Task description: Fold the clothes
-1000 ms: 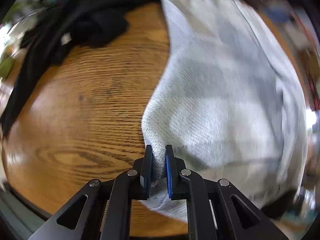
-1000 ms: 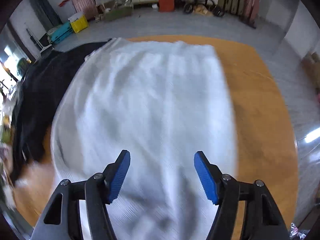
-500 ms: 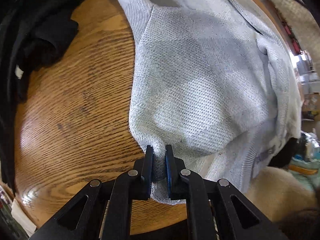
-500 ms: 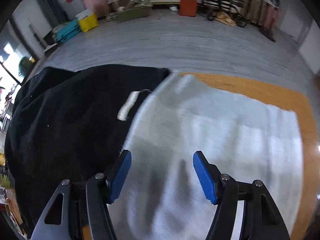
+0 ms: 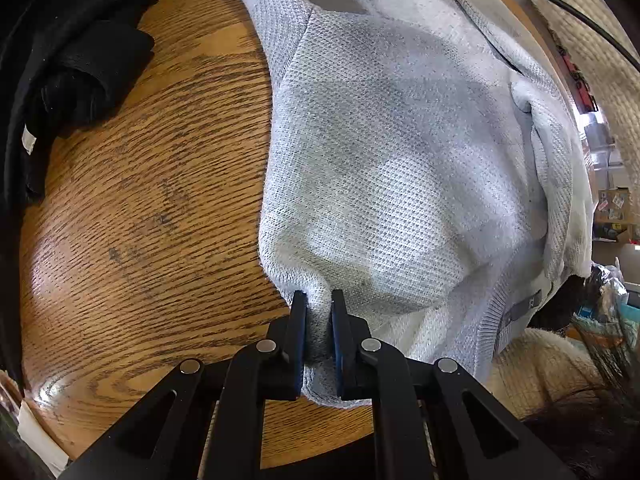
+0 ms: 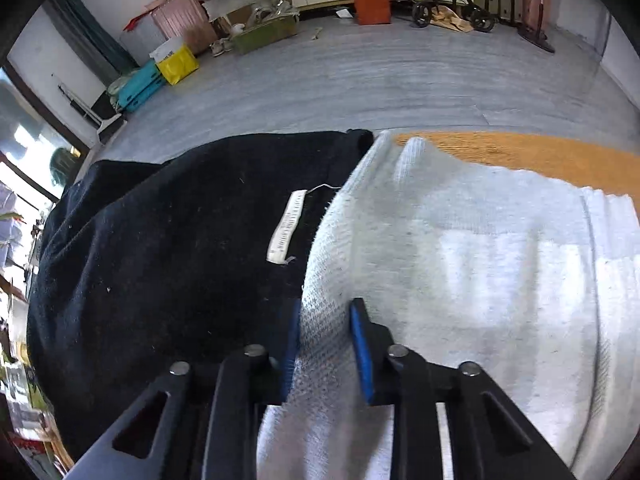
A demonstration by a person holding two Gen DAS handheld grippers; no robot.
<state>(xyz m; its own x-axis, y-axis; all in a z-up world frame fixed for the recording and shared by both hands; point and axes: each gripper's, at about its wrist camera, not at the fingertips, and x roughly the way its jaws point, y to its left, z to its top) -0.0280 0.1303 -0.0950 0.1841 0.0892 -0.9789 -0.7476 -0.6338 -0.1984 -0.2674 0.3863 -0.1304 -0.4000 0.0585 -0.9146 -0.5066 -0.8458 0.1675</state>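
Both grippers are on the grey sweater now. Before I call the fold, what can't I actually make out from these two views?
- Grey sweater, left wrist view: far end cut off by the top edge; its overall shape is not visible.
- Right gripper, right wrist view: jaws closing around a sweater fold; blur hides whether the pads press yet.
- White tag on the black garment: print too small.
- Neither view shows the other gripper.

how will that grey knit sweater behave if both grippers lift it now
Probably floppy: the grey knit sweater bunches and sags where the left gripper pinches it. Its coarse knit likely resists slipping as the right gripper closes on an edge.
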